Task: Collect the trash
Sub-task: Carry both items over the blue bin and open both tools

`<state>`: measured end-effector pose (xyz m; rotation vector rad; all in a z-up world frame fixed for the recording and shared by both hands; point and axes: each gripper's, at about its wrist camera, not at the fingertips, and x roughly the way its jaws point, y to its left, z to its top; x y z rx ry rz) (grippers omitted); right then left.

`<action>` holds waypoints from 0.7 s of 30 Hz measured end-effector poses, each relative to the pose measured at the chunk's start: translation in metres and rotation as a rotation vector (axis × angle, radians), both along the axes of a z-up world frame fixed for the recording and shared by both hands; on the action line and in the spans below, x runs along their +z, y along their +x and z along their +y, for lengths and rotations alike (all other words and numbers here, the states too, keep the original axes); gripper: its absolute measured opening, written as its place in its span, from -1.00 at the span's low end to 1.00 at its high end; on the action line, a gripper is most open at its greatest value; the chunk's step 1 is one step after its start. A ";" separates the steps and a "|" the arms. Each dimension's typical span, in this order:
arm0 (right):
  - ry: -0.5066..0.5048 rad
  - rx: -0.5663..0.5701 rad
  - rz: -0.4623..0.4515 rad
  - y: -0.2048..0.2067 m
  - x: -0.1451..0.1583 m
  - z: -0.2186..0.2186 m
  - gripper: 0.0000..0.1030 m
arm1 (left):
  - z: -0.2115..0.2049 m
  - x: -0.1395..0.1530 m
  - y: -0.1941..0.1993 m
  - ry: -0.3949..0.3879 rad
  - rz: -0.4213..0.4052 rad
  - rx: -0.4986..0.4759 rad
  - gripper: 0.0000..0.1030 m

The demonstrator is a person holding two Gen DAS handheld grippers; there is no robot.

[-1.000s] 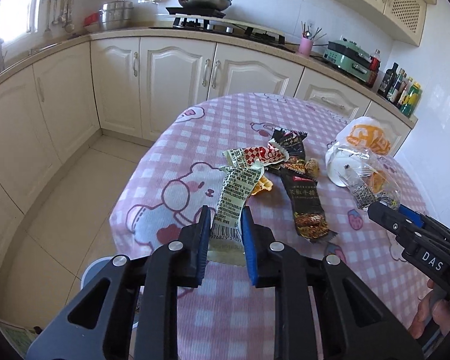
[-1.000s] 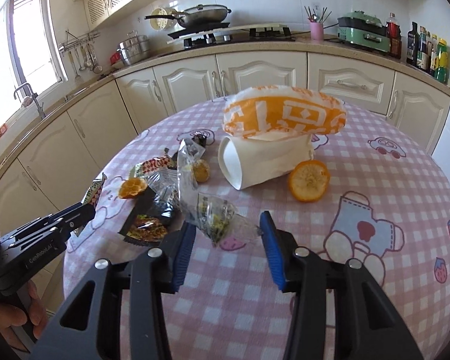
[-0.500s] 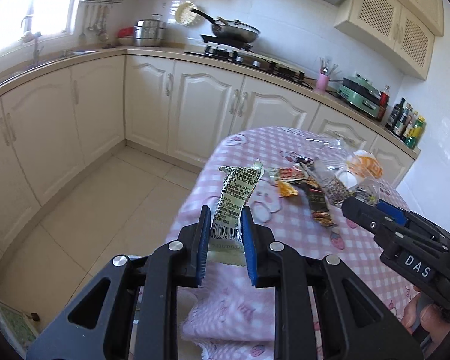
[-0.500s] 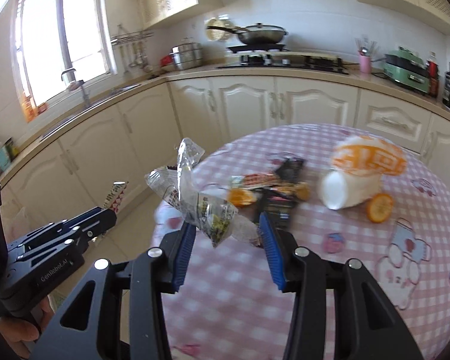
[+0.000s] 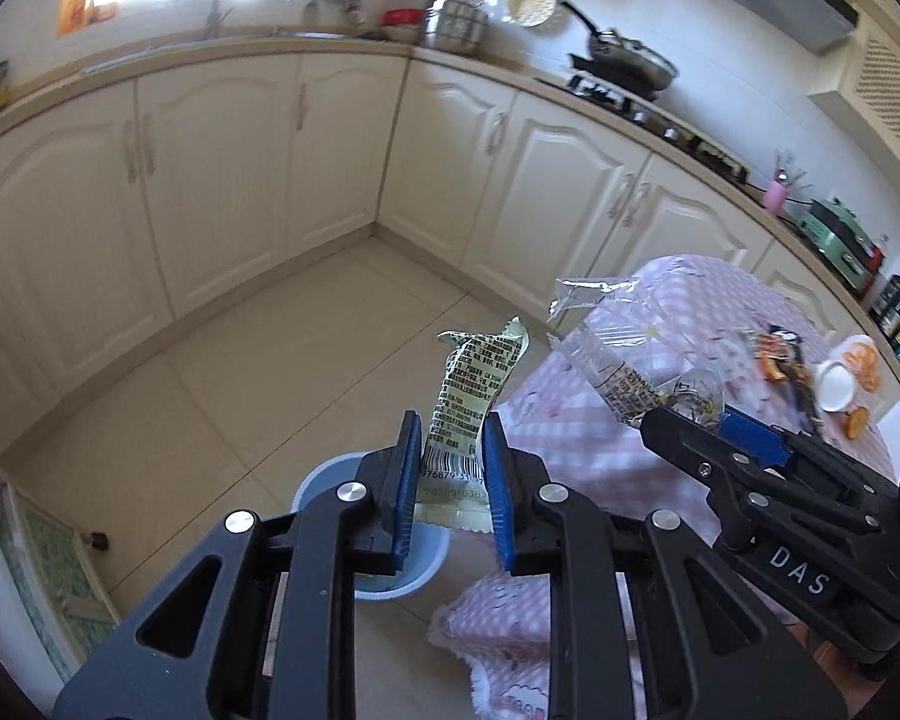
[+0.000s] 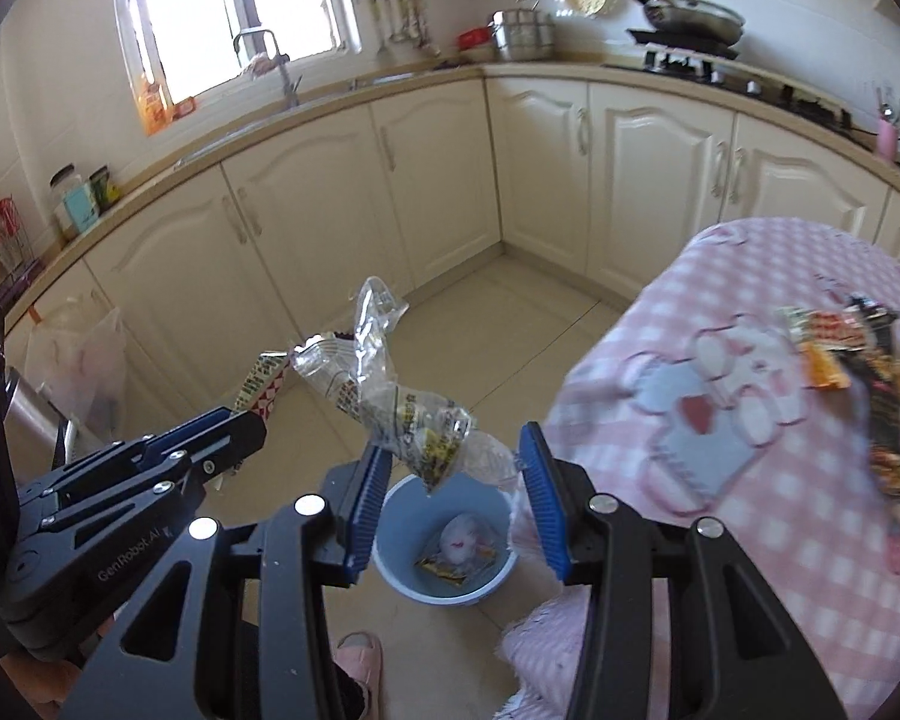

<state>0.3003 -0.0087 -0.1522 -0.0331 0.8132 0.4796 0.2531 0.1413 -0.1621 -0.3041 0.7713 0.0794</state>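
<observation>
My left gripper [image 5: 450, 480] is shut on a pale green snack wrapper [image 5: 471, 402] with a barcode, held above the blue trash bin [image 5: 324, 480] on the floor. My right gripper [image 6: 450, 480] is shut on a crumpled clear plastic bag [image 6: 402, 408], held over the same blue bin [image 6: 492, 582], which holds some trash. The right gripper also shows in the left wrist view [image 5: 720, 432] with the clear bag [image 5: 624, 372]. The left gripper shows in the right wrist view [image 6: 234, 426] with its wrapper [image 6: 264, 381].
The pink checked table [image 6: 720, 396] stands to the right, with several wrappers [image 6: 858, 354] on it, plus a white cup [image 5: 834, 384] and orange halves [image 5: 855, 420]. Cream cabinets [image 6: 438, 192] line the far walls. A slippered foot [image 6: 357, 654] is near the bin.
Both grippers have swung left off the table with their trash and now hang over the blue bin on the floor. Both grips are unchanged.
</observation>
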 end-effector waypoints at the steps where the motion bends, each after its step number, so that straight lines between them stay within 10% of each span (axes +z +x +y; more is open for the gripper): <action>1: -0.003 0.007 0.013 0.004 -0.006 0.006 -0.15 | 0.005 -0.005 0.001 -0.003 0.010 0.010 -0.62; 21: -0.033 0.032 0.159 0.073 -0.096 0.073 0.04 | 0.060 -0.085 0.043 -0.046 0.162 0.087 -0.62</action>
